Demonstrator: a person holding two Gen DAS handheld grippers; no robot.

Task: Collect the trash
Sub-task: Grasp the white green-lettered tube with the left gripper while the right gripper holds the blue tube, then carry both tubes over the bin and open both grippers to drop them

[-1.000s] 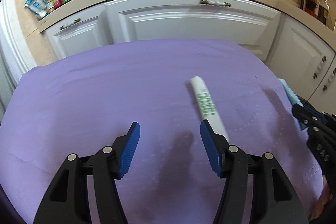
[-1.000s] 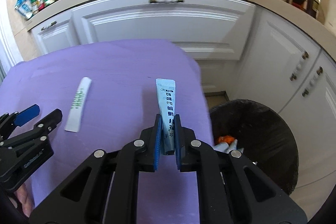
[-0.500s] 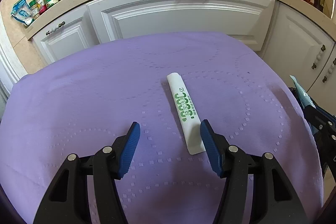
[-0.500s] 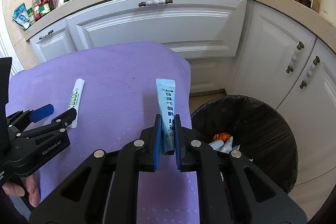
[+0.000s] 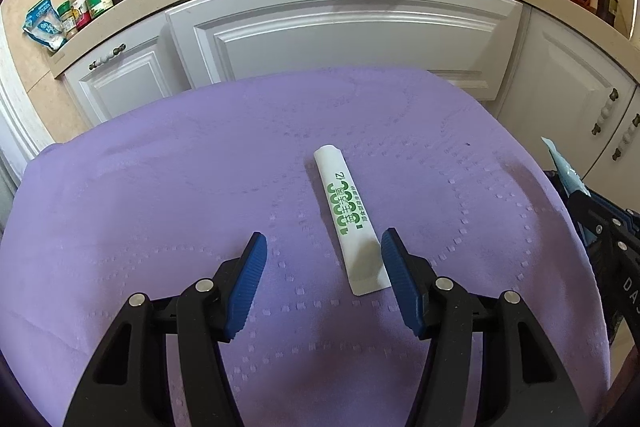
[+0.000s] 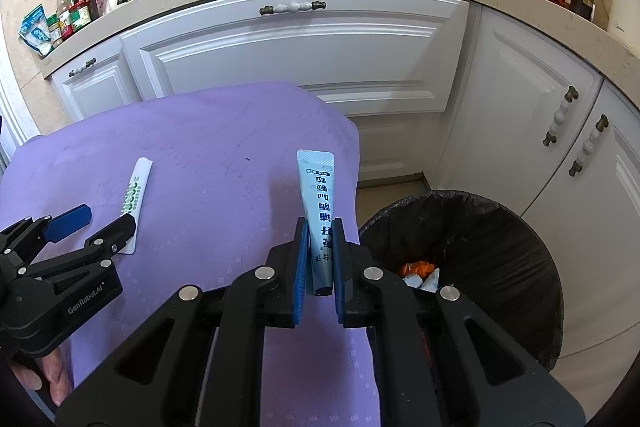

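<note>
Left wrist view: my left hand-held gripper (image 5: 322, 273) stands with its jaws wide apart above the purple-covered bench (image 5: 160, 187). I count one white tube (image 5: 349, 223) with green lettering, lying flat on the cloth. Its near, flattened end sits between the two blue pads (image 5: 402, 287), closer to the right one; neither pad clearly touches it. At the right edge I see part of the right hand-held gripper (image 5: 576, 187) with a pale blue tip showing.

Right wrist view: my right hand-held gripper (image 6: 320, 259) is clamped on one pale blue tube (image 6: 319, 203) with dark printed characters, held upright, crimped end uppermost, above the bench's right edge. One black-lined trash bin (image 6: 500, 227) stands on the floor just right of the bench, with orange and pale wrappers inside. The white tube (image 6: 136, 195) lies at left on the cloth, at the left hand-held gripper's (image 6: 100, 227) tips.
</note>
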